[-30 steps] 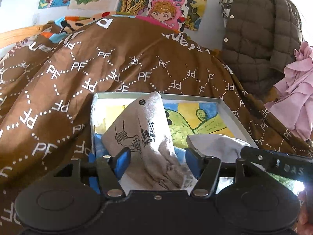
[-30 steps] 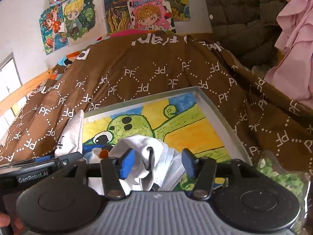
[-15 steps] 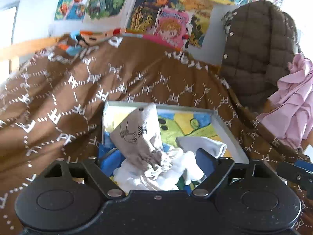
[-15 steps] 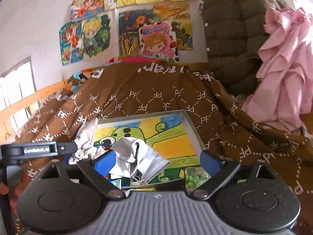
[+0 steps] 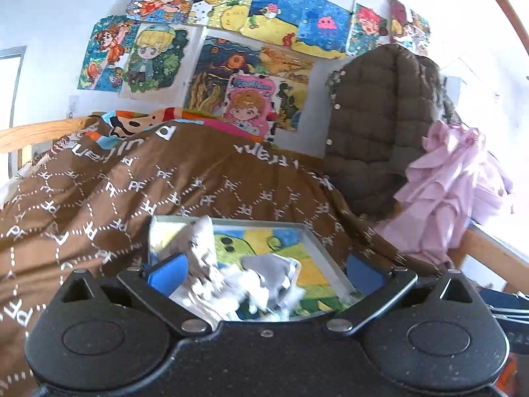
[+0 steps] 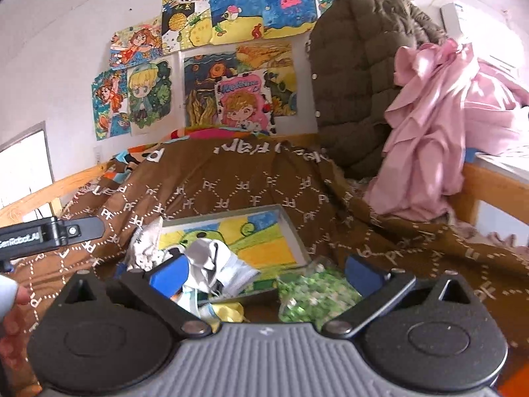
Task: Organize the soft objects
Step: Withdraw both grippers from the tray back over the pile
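Brown quilt (image 5: 139, 198) with white PF lettering covers the bed, wooden bed rail (image 5: 39, 132) far left. Shallow tray (image 5: 317, 241) with a green cartoon picture on its floor sits on the quilt, mid-frame in both views. Grey printed sock (image 5: 203, 241) is draped over the tray's left end, partly over the rim. Next to it, toward the tray's near side, a crumpled pile of white and grey cloth (image 5: 264, 278), blurred in the left wrist view; in the right wrist view the same pile (image 6: 211, 261) shows with a pleated face mask (image 6: 239, 273) at its right edge. Left gripper (image 5: 266, 273) has its blue pads spread wide, nothing between them, hovering near the tray over the pile. Right gripper (image 6: 264, 273) is likewise spread wide and empty, at the tray's near right corner. Bag of green pieces (image 6: 310, 292) lies just outside the tray's near edge, between the right gripper's fingers in view. Yellow cloth (image 6: 228, 311) sits near the mask, mostly hidden by the gripper body. Right side: dark quilted jacket (image 6: 357, 76) hanging, pink garment (image 6: 426, 139) beside it. Drawings (image 6: 231, 76) on the wall behind.
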Motion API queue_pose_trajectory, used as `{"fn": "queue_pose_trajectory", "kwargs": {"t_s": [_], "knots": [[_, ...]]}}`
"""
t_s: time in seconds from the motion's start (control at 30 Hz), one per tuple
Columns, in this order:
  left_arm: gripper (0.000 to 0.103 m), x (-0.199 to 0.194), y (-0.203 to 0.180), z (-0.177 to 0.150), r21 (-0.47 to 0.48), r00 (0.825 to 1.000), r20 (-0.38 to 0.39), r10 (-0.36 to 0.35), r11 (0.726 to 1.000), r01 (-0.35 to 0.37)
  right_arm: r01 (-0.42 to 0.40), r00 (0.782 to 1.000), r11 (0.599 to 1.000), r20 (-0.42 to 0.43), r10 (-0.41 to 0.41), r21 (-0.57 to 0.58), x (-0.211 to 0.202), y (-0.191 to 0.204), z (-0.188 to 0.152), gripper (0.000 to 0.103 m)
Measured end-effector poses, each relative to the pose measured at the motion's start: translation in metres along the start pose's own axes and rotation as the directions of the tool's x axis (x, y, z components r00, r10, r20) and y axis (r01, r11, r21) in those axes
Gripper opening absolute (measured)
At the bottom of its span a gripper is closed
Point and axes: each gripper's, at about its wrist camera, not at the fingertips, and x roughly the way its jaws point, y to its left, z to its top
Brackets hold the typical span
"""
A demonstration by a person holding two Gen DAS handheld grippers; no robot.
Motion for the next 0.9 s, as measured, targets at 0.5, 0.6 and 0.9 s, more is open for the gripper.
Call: {"fn": "queue_pose_trajectory", "kwargs": {"t_s": [0.5, 0.6, 0.9], "knots": [[0.102, -0.074, -0.037, -0.039, 0.138, 0.995, 0.051, 0.084, 0.986, -0.091, 0.192, 0.98, 0.979, -0.032, -0.194, -0.068, -0.064, 0.001, -0.029, 0.103], [0.102, -0.082, -0.039, -0.045, 0.15, 0.995, 0.038, 0.09, 0.984, -0.095, 0.191, 0.98, 0.982, -0.047, -0.191, -0.002, -0.075, -0.006, -0.032, 0.103], [0.102, -0.087, -0.039, -0.057, 0.164, 0.993, -0.086, 0.078, 0.984, -0.063, 0.248, 0.963, 0.967, -0.12, -0.24, 0.055, -0.087, -0.019, -0.039, 0.103]]}}
